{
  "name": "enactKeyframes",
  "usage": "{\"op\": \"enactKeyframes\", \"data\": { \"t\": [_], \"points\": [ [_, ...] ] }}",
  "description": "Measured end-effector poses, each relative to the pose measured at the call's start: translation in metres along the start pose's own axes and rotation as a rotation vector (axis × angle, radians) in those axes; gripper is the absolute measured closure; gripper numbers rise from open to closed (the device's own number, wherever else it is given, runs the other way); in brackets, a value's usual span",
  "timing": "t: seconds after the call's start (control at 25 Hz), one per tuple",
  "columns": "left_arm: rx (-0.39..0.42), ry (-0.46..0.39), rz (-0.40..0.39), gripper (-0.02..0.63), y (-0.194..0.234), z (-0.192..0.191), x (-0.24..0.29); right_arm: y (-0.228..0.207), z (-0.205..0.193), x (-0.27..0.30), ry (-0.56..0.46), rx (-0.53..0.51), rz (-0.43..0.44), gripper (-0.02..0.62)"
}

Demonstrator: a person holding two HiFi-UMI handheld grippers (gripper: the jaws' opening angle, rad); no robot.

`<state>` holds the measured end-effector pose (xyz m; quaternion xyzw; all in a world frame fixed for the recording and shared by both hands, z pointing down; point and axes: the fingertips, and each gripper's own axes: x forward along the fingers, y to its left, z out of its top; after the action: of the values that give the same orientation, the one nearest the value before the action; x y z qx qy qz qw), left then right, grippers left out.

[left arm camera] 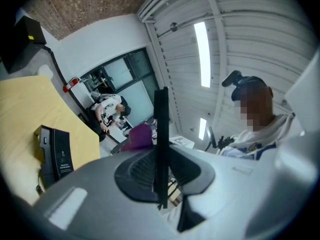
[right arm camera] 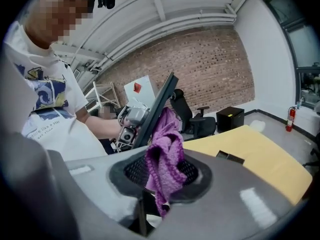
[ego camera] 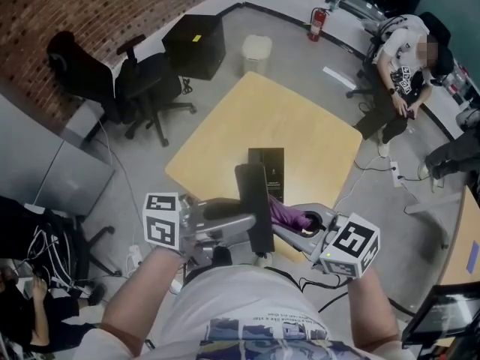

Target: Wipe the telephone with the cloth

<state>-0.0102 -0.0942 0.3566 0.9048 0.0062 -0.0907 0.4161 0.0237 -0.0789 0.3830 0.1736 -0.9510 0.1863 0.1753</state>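
Yellow bench [ego camera: 300,126], two black chairs [ego camera: 146,85] (by the brick wall [ego camera: 112,6]), a bin [ego camera: 256,51], a red extinguisher [ego camera: 318,22], a person [ego camera: 401,73] seated.

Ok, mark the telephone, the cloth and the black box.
telephone [ego camera: 255,208], head view, its dark face.
cloth [right arm camera: 167,161], right gripper view, its bunched middle fold.
black box [left arm camera: 62,154], left gripper view, printed side.

Forearms forward, the left tool [ego camera: 244,222] clamps the telephone [ego camera: 256,201] and the right tool [ego camera: 301,228] clamps the cloth [ego camera: 289,214].

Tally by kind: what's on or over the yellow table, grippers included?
telephone: 1
cloth: 1
black box: 1
grippers: 2 (left gripper, right gripper)
total: 5
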Motion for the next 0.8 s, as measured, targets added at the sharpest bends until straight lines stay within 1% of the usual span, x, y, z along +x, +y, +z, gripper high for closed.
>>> {"op": "enactKeyframes", "data": {
  "t": [0.16, 0.32, 0.64, 0.8],
  "points": [
    [-0.005, -0.015, 0.005, 0.526, 0.004, 0.005, -0.005, 0.004, -0.025, 0.000, 0.087, -0.002, -0.003, 0.511],
    [-0.013, -0.029, 0.010, 0.526, 0.013, 0.012, -0.011, 0.011, -0.044, 0.001, 0.136, 0.021, 0.008, 0.511],
    [-0.023, -0.019, 0.009, 0.526, 0.026, 0.022, -0.015, 0.024, -0.072, -0.006, 0.196, 0.079, -0.010, 0.511],
    [-0.036, -0.002, 0.000, 0.526, 0.034, 0.023, -0.015, 0.030, -0.087, -0.014, 0.220, 0.129, -0.041, 0.511]
  ]
}}
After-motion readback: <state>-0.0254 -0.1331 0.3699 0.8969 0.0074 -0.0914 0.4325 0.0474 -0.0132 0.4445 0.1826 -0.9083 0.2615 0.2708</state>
